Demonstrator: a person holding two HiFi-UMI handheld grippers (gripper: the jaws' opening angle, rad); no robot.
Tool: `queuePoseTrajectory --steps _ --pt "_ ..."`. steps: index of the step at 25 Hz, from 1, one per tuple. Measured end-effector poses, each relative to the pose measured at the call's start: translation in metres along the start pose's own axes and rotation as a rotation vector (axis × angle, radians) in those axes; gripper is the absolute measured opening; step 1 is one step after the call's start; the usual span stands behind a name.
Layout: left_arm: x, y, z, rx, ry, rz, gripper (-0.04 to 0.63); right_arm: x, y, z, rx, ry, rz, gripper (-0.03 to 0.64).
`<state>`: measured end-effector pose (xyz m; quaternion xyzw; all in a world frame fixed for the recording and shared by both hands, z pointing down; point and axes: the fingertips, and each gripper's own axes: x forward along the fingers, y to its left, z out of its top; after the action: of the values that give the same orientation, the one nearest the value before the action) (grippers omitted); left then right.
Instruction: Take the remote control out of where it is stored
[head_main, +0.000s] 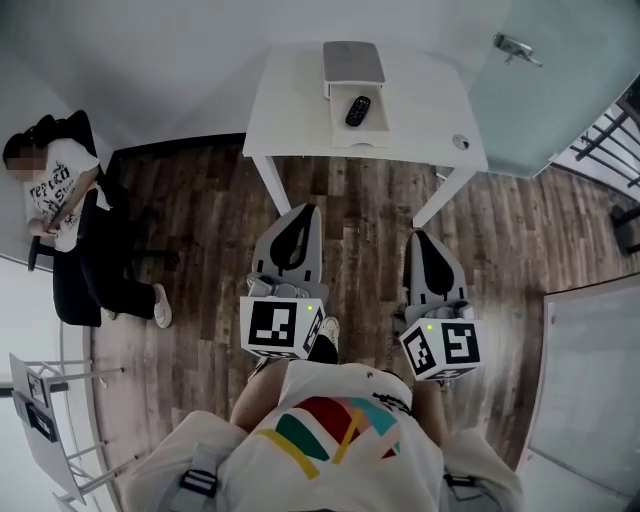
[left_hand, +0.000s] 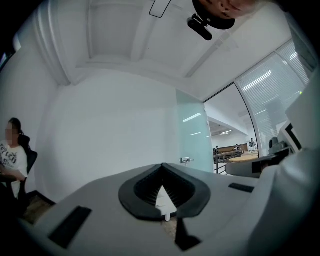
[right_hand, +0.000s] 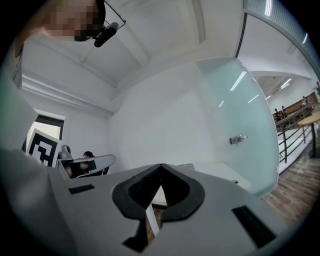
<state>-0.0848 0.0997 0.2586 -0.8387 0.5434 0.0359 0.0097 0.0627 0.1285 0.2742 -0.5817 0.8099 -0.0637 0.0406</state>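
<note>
**Both tongs shut and empty, standing off from the table**

Left tongs (head_main: 303, 212): the jaws meet at the tips with nothing between them. Right tongs (head_main: 419, 238): the same, closed on nothing. You hold the pair low and side by side, tips aimed forward over the wood floor (head_main: 200, 220). This reads as a carrying posture, since nothing is within reach to grip.

The remote control (head_main: 358, 110) lies ahead of both tongs and well apart from them, roughly on the line between the two tips. It rests at a slant in the drawer (head_main: 372, 128) of a small grey-topped box (head_main: 352, 62) on the white table (head_main: 290, 110).

The drawer is pulled out toward you, so the remote is exposed from above. Judgement: nothing needs opening first.

Next move as I judge it: step closer, spread one pair before descending, and come down across the remote's narrow sides. The drawer walls sit near it, so a sideways approach could snag.

A seated person (head_main: 60, 200) is far off to the left of the left tongs, clear of your path.
</note>
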Motion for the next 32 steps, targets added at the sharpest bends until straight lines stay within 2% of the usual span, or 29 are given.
queuePoseTrajectory --steps 7,11,20,25,32 --pt "0.047 0.056 -0.007 0.017 0.040 0.019 0.006 0.065 -0.006 0.007 -0.001 -0.029 -0.026 0.002" --pt "0.056 0.070 -0.015 -0.001 0.065 0.036 0.006 0.084 -0.010 0.006 -0.001 -0.012 -0.030 0.002" --pt "0.094 0.101 -0.031 -0.029 0.083 0.105 0.006 0.145 -0.020 -0.004 -0.004 0.016 0.038 0.002" --pt "0.140 0.107 -0.035 -0.037 0.085 0.103 0.006 0.185 -0.042 0.004 -0.020 0.009 0.046 0.002" --pt "0.220 0.101 -0.039 -0.024 0.085 0.053 0.006 0.226 -0.104 0.005 -0.005 0.023 -0.013 0.002"
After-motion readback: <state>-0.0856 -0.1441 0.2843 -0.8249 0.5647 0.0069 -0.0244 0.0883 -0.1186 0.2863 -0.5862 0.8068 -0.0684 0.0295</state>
